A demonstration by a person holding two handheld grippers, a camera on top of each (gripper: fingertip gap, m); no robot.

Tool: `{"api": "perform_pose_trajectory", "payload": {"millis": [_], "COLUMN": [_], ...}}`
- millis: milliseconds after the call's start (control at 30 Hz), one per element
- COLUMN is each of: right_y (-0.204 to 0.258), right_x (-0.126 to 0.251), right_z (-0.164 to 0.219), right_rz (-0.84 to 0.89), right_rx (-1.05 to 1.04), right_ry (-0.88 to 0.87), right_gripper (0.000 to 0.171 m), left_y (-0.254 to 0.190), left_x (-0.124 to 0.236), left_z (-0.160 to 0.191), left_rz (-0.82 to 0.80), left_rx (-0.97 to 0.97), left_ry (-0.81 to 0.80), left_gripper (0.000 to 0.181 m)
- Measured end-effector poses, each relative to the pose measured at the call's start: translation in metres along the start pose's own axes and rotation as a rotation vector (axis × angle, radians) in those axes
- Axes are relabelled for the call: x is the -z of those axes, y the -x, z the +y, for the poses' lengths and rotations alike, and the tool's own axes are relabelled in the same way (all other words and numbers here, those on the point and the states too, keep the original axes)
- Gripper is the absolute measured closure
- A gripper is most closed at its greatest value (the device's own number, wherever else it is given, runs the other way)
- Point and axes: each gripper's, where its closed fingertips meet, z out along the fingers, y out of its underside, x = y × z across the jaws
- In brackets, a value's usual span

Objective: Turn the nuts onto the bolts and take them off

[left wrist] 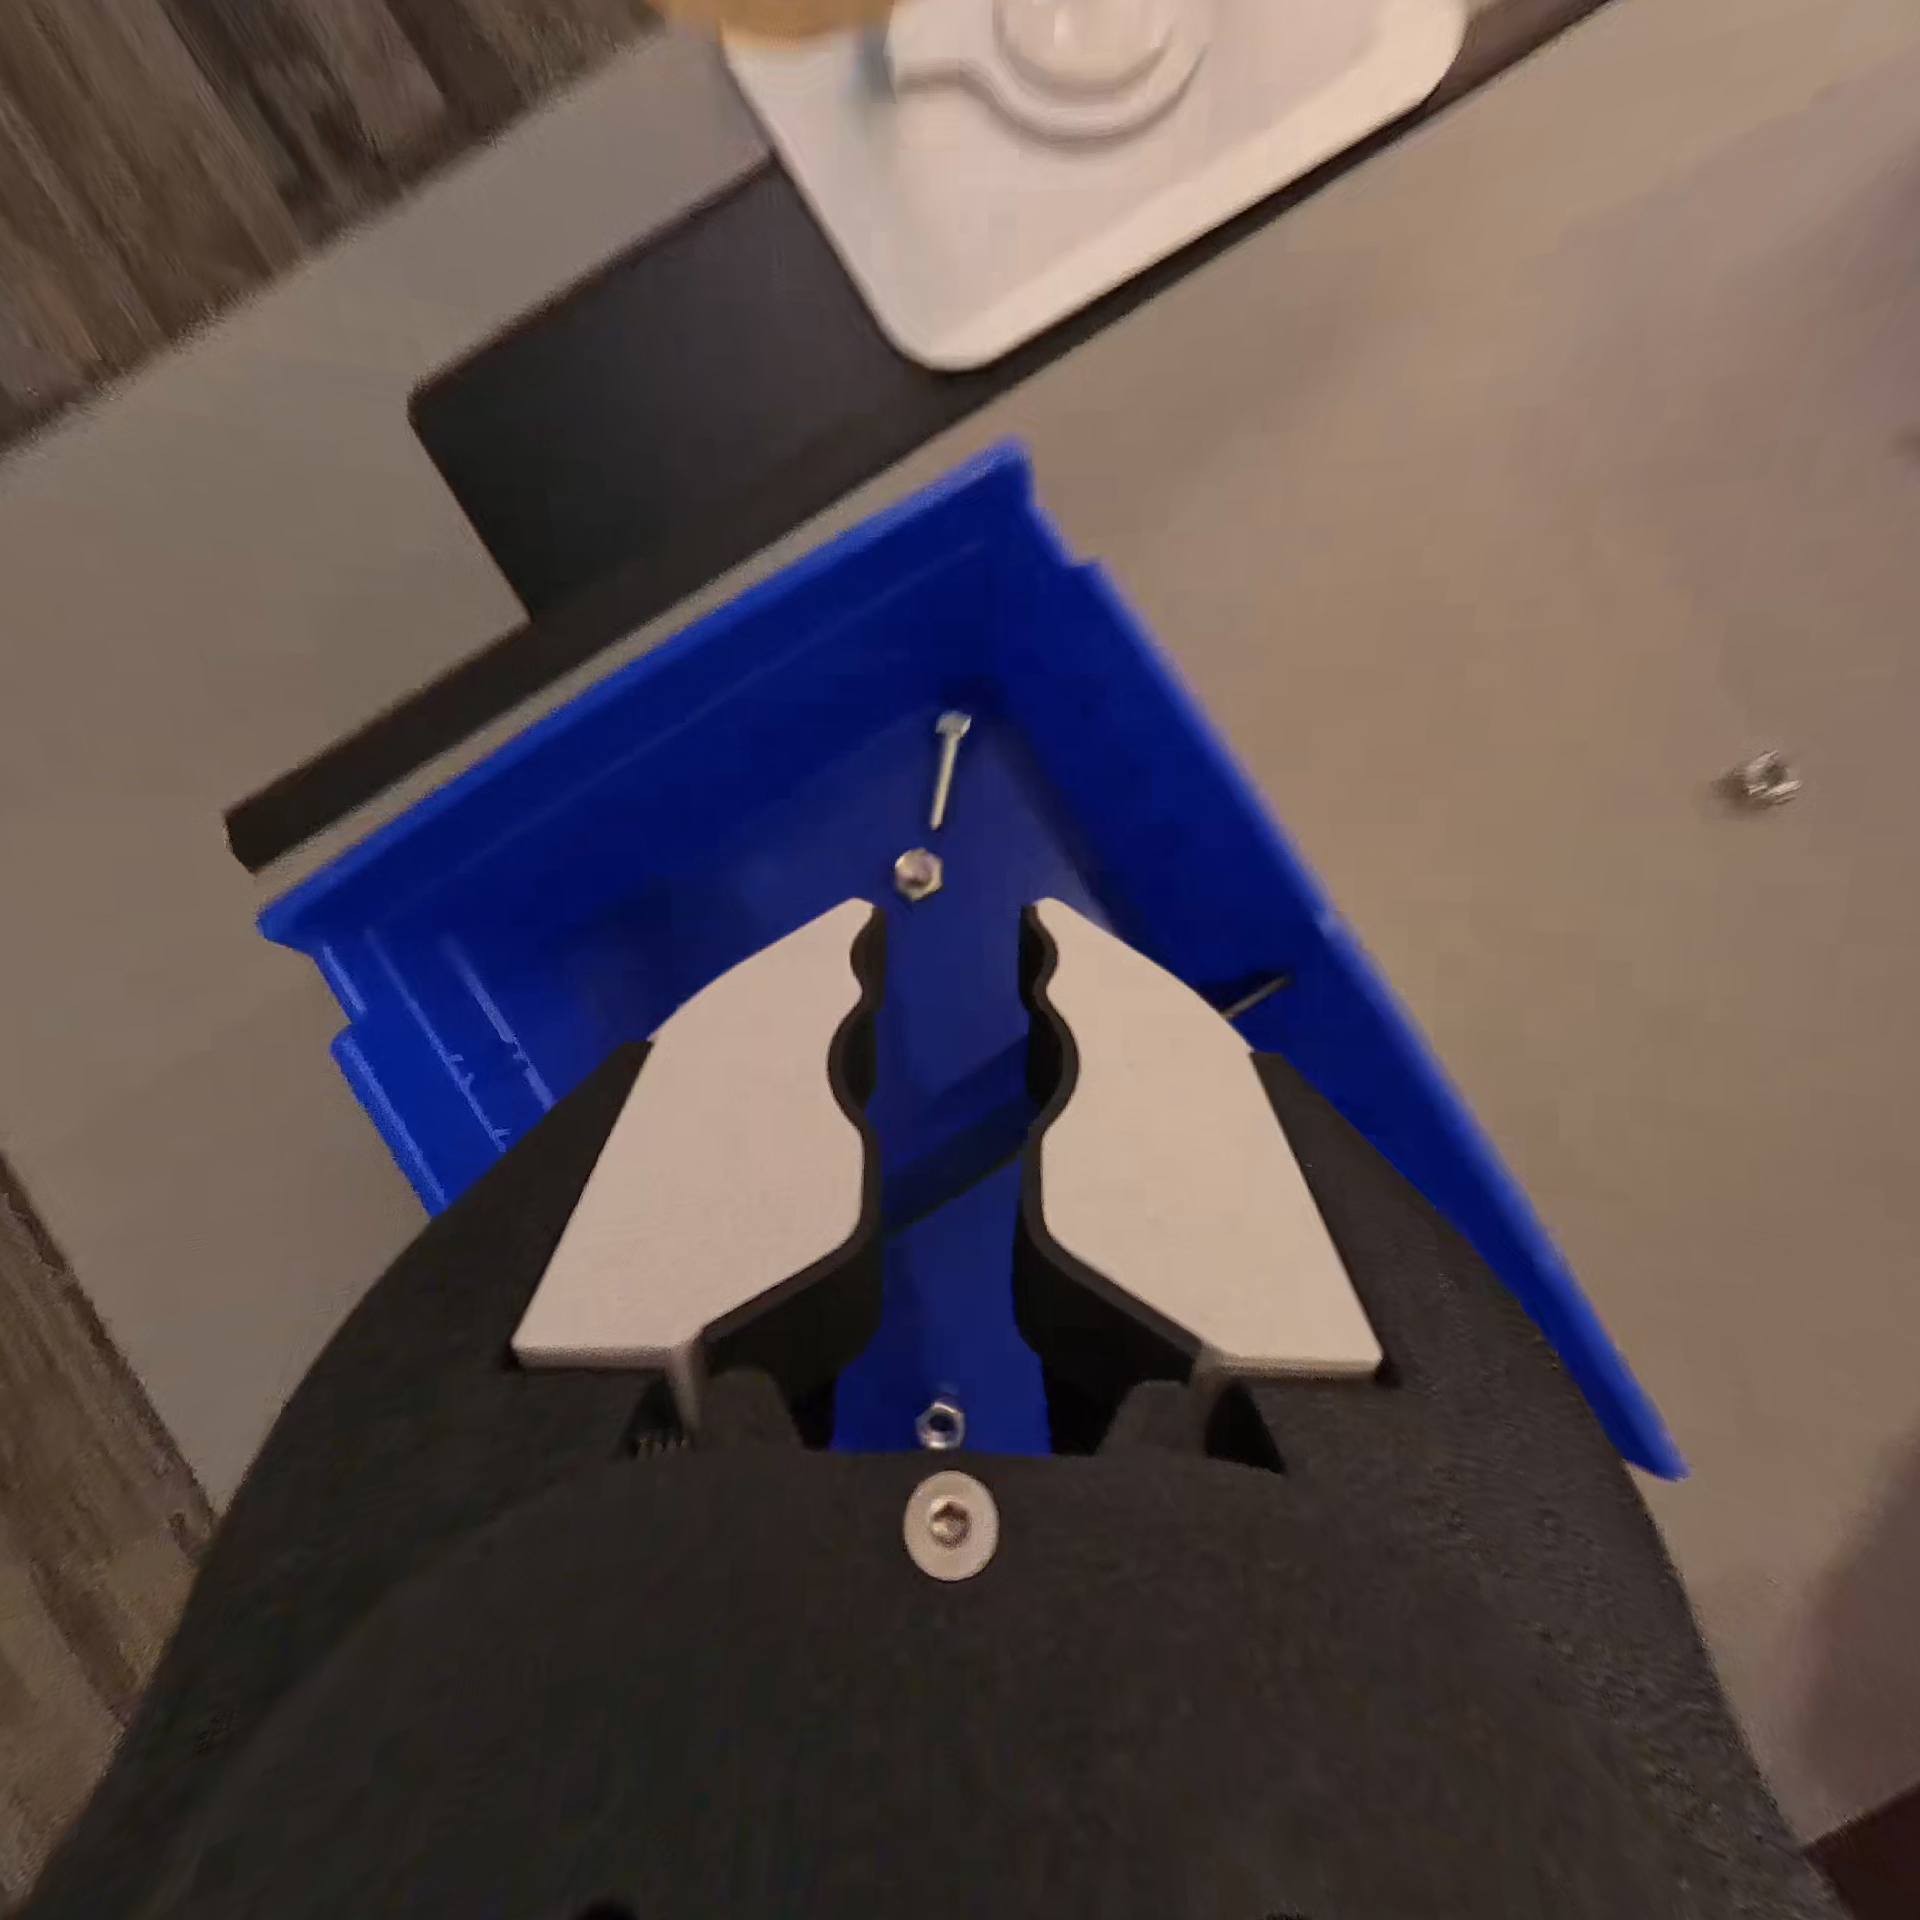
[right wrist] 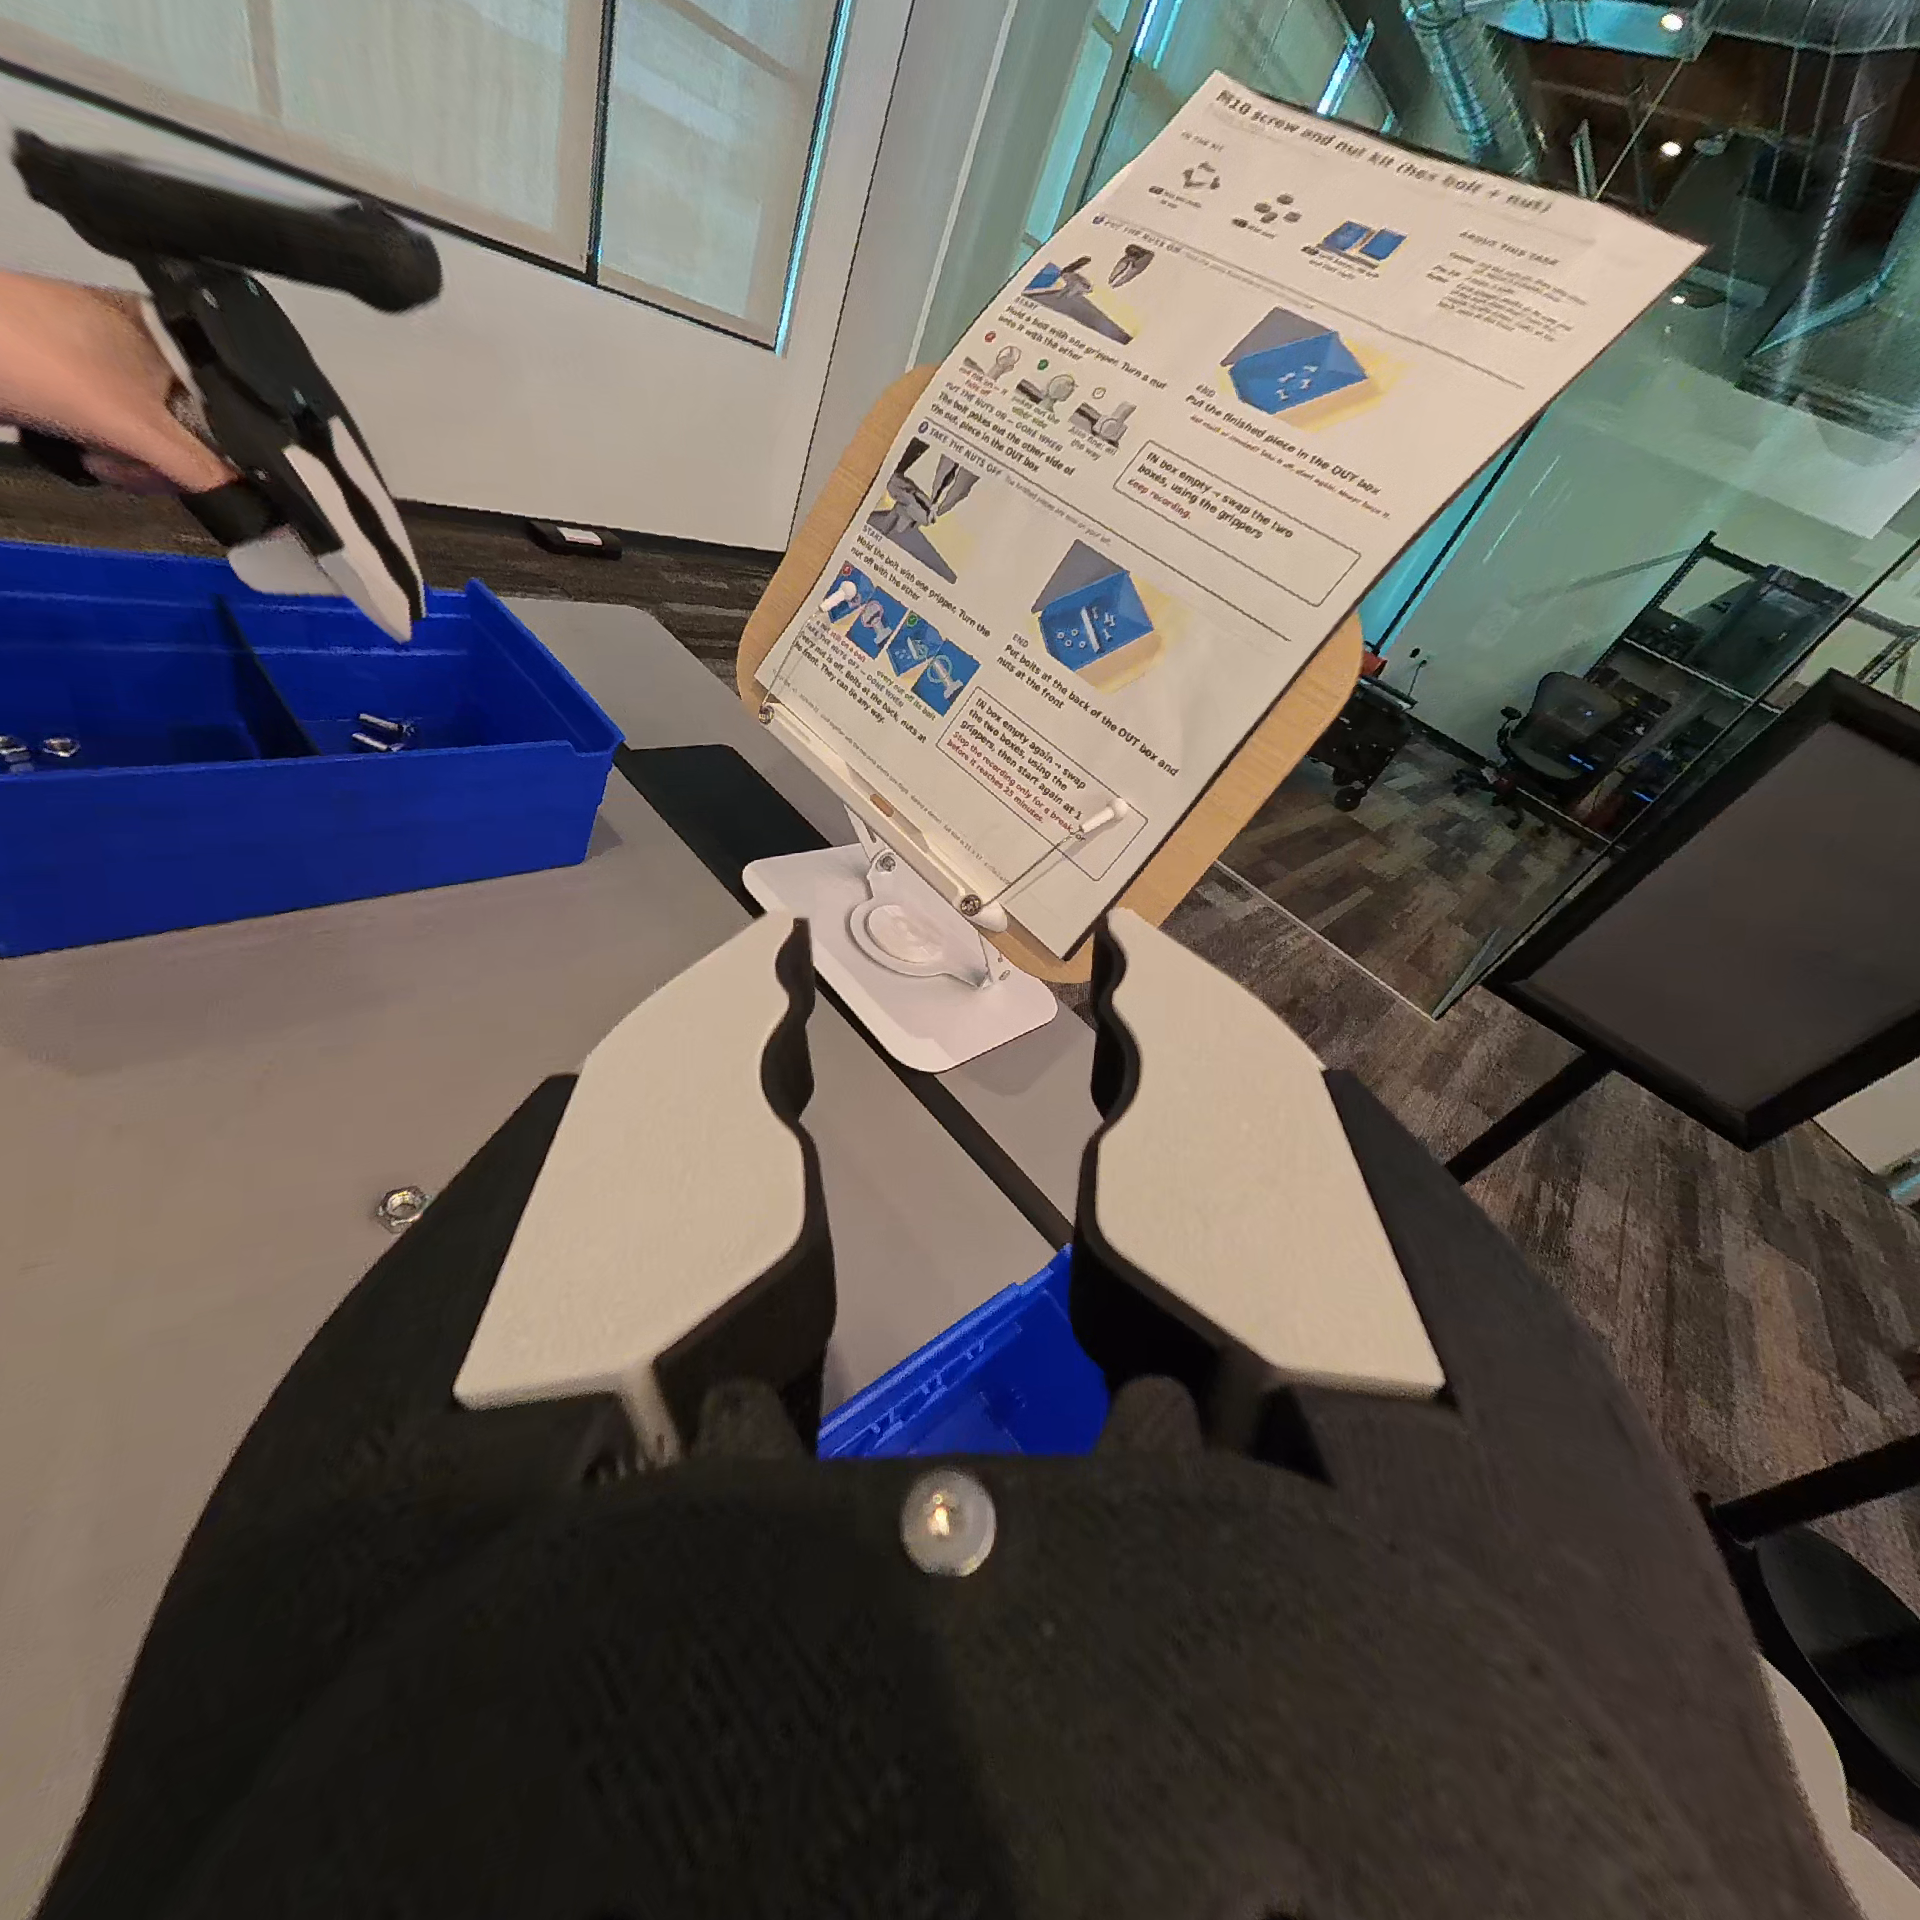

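Note:
My left gripper (left wrist: pixel 951 914) hangs open and empty over a blue bin (left wrist: pixel 665 748). Just beyond its fingertips a silver nut (left wrist: pixel 917 873) and a bolt (left wrist: pixel 951 771) lie in the bin's far corner. Another nut (left wrist: pixel 940 1421) lies near the gripper's base. In the right wrist view the left gripper (right wrist: pixel 353 566) is held by a hand above the same bin (right wrist: pixel 312 821), which holds bolts (right wrist: pixel 379 732) and nuts (right wrist: pixel 42 748) on either side of a dark divider. My right gripper (right wrist: pixel 951 935) is open and empty above the table. A loose nut (right wrist: pixel 402 1208) lies on the grey table left of it; it also shows in the left wrist view (left wrist: pixel 1761 779).
A second blue bin (right wrist: pixel 966 1371) sits under my right gripper at the table's edge. An instruction sheet (right wrist: pixel 1143 468) stands on a white stand (right wrist: pixel 935 997) on a black mat (left wrist: pixel 644 436). A black screen (right wrist: pixel 1714 935) stands to the right, off the table. Across from one pair of fingers to the other is roughly 45 cm.

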Motion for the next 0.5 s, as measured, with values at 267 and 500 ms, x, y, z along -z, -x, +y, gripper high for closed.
{"api": "perform_pose_trajectory", "payload": {"millis": [267, 500], "right_y": [0.006, 0.009], "right_x": [-0.012, -0.022], "right_z": [0.014, 0.026], "right_rz": [-0.006, -0.019], "right_rx": [0.042, 0.051], "right_ry": [0.08, 0.132], "right_gripper": [0.117, 0.117], "left_y": [0.003, 0.013], "left_x": [-0.075, -0.104], "left_z": [0.032, 0.044], "left_rz": [0.107, 0.074], "left_rx": [-0.086, -0.085], "left_ry": [0.106, 0.224], "left_gripper": [0.152, 0.155]}}
